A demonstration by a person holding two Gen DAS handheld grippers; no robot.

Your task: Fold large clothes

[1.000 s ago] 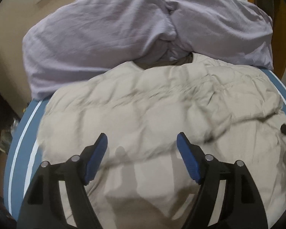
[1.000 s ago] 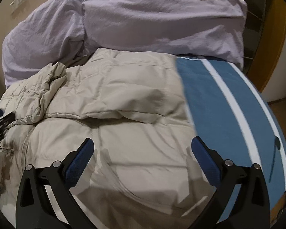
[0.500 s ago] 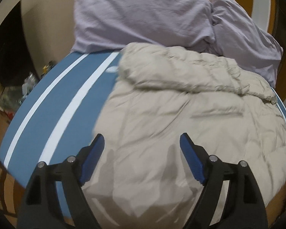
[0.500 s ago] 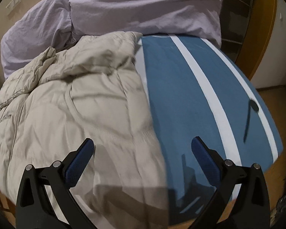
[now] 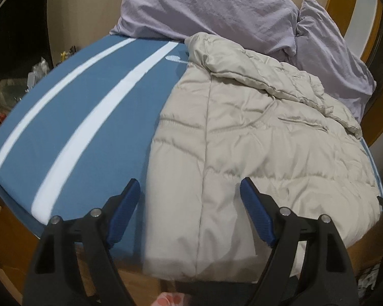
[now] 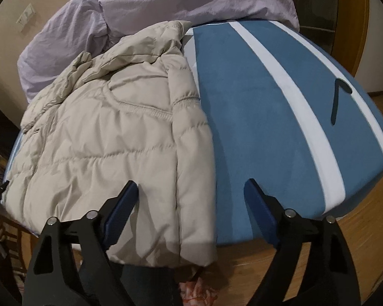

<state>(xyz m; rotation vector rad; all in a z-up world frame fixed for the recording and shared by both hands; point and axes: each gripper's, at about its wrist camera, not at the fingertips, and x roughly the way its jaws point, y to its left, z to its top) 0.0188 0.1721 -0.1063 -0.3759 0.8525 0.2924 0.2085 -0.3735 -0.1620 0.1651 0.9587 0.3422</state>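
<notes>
- Jaws of both my grippers stand wide apart, holding nothing. Left gripper [image 5: 190,211] hangs over the near hem of the beige quilted puffer jacket [image 5: 255,132]; right gripper [image 6: 191,211] hangs where the jacket's edge meets bare cover.
- Jacket lies on the blue bed cover with white stripes [image 5: 89,117], collar end up against the pillows, hem overhanging the near edge of the bed toward me.
- Long axis runs away from me, hem near, collar far. A sleeve lies along the body on the side seen in the right view.
- Key relation: the jacket lies straight ahead and below both sets of jaws. From the left view the cloth fills the right half; from the right view, the left half. So it sits between my two hands, hem corners about equally near each.
- My judgement: the next fold takes the hem up toward the collar, one corner per gripper.
- Count: one jacket; two lilac crumpled pillows [image 5: 217,5] at the headboard; two white stripes per visible side; two grippers.
</notes>
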